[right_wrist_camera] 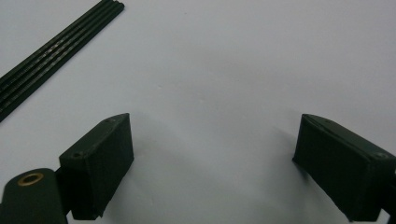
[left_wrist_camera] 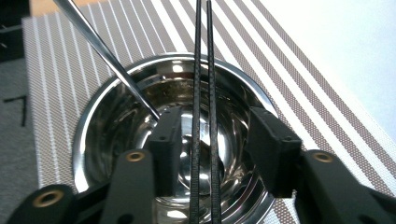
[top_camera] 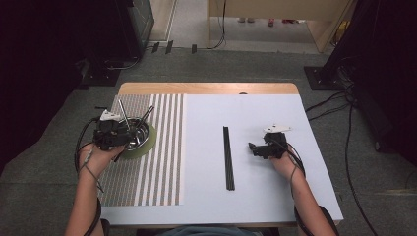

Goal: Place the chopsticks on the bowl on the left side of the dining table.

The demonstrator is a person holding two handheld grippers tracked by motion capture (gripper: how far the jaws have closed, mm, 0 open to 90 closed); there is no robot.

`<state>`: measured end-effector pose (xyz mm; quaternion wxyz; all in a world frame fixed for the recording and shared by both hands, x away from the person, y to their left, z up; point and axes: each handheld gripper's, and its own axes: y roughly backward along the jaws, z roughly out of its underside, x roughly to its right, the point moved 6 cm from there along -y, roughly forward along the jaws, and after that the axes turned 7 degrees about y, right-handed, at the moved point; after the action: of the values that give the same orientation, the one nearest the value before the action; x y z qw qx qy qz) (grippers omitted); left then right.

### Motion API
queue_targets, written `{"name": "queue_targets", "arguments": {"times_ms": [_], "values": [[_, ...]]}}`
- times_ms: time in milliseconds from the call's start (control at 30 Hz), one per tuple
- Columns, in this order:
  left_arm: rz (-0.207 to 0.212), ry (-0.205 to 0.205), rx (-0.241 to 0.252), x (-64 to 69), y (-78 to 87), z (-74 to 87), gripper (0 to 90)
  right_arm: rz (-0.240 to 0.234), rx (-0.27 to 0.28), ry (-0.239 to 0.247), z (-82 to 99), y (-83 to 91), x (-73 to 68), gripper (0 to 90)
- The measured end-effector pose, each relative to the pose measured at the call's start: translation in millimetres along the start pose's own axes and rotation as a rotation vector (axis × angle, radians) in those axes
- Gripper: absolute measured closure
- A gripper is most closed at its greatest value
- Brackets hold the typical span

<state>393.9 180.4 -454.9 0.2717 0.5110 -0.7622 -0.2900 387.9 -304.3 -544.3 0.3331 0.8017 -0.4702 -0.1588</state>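
A shiny steel bowl (top_camera: 139, 139) (left_wrist_camera: 100, 100) sits on a green round mat (top_camera: 150, 143) over a striped placemat (top_camera: 157, 167). A pair of black chopsticks (top_camera: 146, 114) (left_wrist_camera: 205, 65) and a thin metal rod (top_camera: 123, 117) (left_wrist_camera: 105, 51) lean in the bowl. My left gripper (top_camera: 127, 137) (left_wrist_camera: 217, 128) hangs over the bowl, open, with the black chopsticks running between its pads without touching them. More black chopsticks (top_camera: 228, 157) (right_wrist_camera: 56, 51) lie together on the white sheet. My right gripper (top_camera: 253, 149) (right_wrist_camera: 212, 154) rests to their right, open wide with nothing between its pads.
The white sheet (top_camera: 255, 113) covers the right part of the wooden table (top_camera: 206, 88). Cables (top_camera: 334, 105) and dark equipment stand on the floor beyond the table's sides.
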Motion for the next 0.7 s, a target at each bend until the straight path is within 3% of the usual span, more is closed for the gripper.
{"name": "queue_targets", "arguments": {"times_ms": [100,200,300,600,700], "values": [[-0.015,-0.005,0.011,-0.7,5.1,2.3,50.1,0.0,0.0,0.0,0.0,0.0,0.0,11.2],[-0.029,0.009,-0.009,-1.6,7.0,8.0,46.3,-0.001,0.0,-0.001,0.0,0.0,0.0,11.2],[-0.042,-0.008,-0.007,-1.5,9.6,10.1,44.7,0.0,0.0,-0.001,0.0,0.0,0.0,11.2],[-0.057,0.048,0.064,-9.8,25.1,19.6,39.7,0.001,0.0,0.001,0.0,0.0,-0.1,11.2],[-0.065,0.048,0.07,-10.9,27.1,22.4,39.6,0.001,0.0,0.001,0.0,0.0,-0.1,11.2]]}}
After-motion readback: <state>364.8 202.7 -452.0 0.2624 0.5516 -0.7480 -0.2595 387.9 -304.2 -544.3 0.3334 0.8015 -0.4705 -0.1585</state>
